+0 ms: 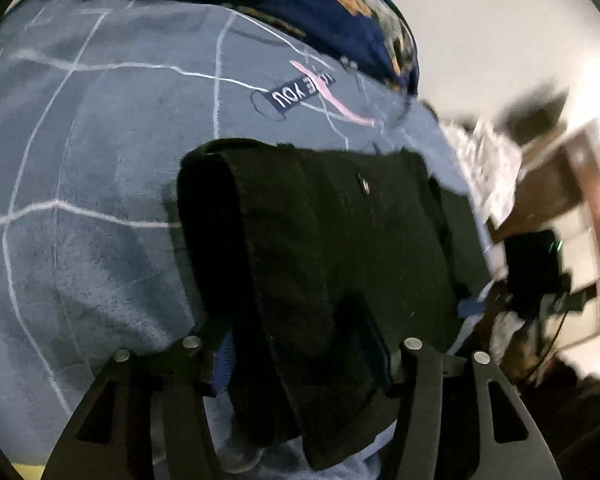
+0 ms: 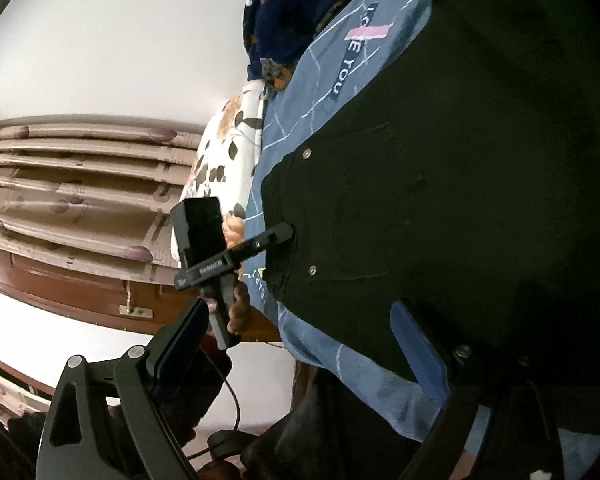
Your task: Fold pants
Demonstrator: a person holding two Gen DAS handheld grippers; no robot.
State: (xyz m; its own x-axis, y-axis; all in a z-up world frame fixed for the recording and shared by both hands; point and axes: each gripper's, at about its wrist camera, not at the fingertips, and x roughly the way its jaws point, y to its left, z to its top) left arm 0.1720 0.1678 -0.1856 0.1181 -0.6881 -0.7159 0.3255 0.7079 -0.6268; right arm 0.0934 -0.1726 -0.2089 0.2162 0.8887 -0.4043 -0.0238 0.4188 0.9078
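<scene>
Pants, black, lie on the blue bedsheet, w/ one thick folded layer lifted toward the left gripper. Left jaws look closed on that fold, cloth filling the gap. Right gripper spread wide, holding nothing, one pad beside the fabric near the pocket rivets. Best to carry the fold over evenly & keep edges lined up w/o bunching
</scene>
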